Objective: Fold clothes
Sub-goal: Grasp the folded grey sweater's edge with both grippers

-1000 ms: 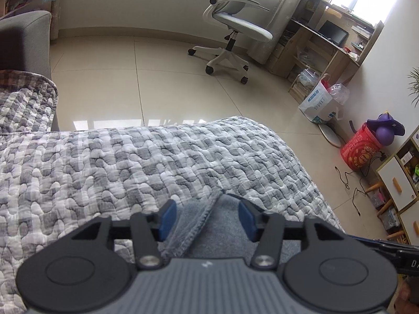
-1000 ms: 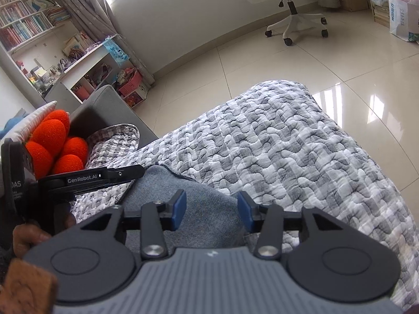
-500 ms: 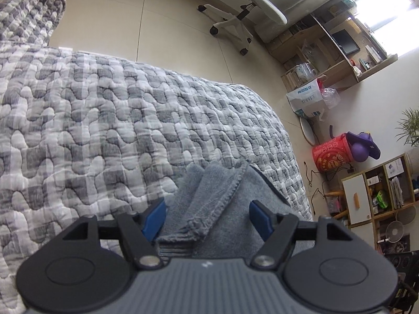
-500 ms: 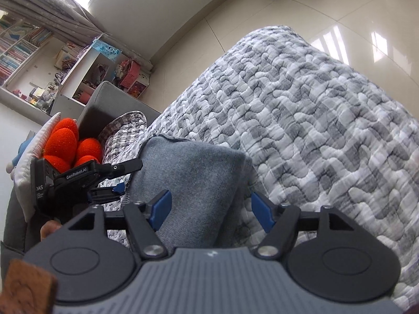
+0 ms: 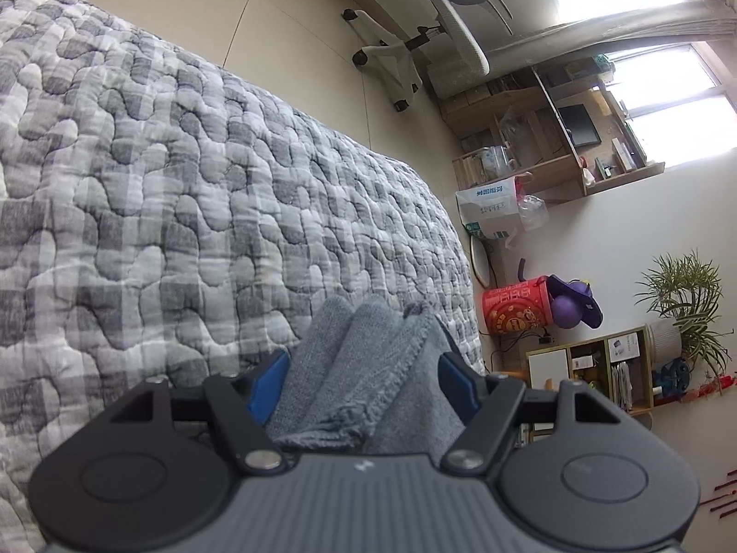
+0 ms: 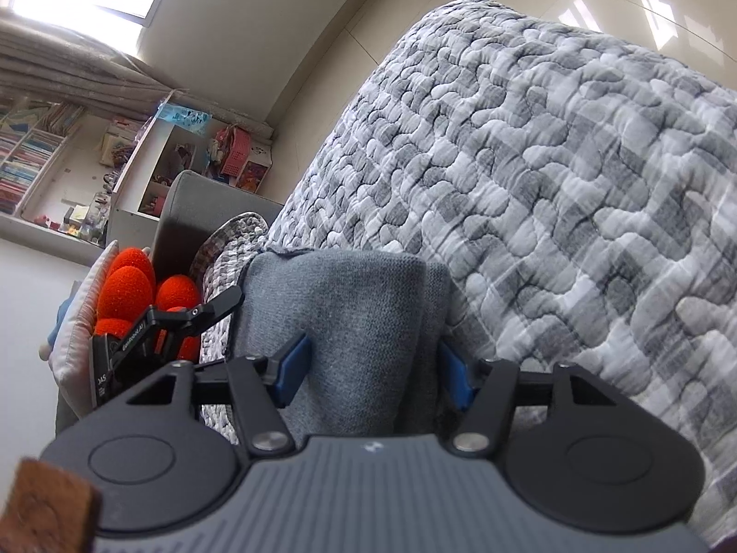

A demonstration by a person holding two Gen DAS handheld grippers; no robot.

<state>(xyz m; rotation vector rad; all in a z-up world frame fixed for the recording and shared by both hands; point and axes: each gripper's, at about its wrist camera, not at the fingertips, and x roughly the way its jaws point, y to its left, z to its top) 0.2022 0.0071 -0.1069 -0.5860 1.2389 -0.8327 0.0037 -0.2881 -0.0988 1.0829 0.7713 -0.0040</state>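
The near end of the folded grey garment [image 5: 364,368] is cut off behind both gripper bodies, so whether the blue pads [image 5: 267,385] press the cloth cannot be told — the left gripper [image 5: 361,380] stands partly spread about its layered edges. The right gripper [image 6: 375,368] straddles the fold [image 6: 350,322], its jaws having just narrowed with cloth between them. The garment lies on a grey quilt [image 6: 552,161], the left gripper [image 6: 152,336] partly hiding orange cushions [image 6: 133,285] — a chair [image 5: 442,23] and red bucket [image 5: 516,306] stand on the floor beyond
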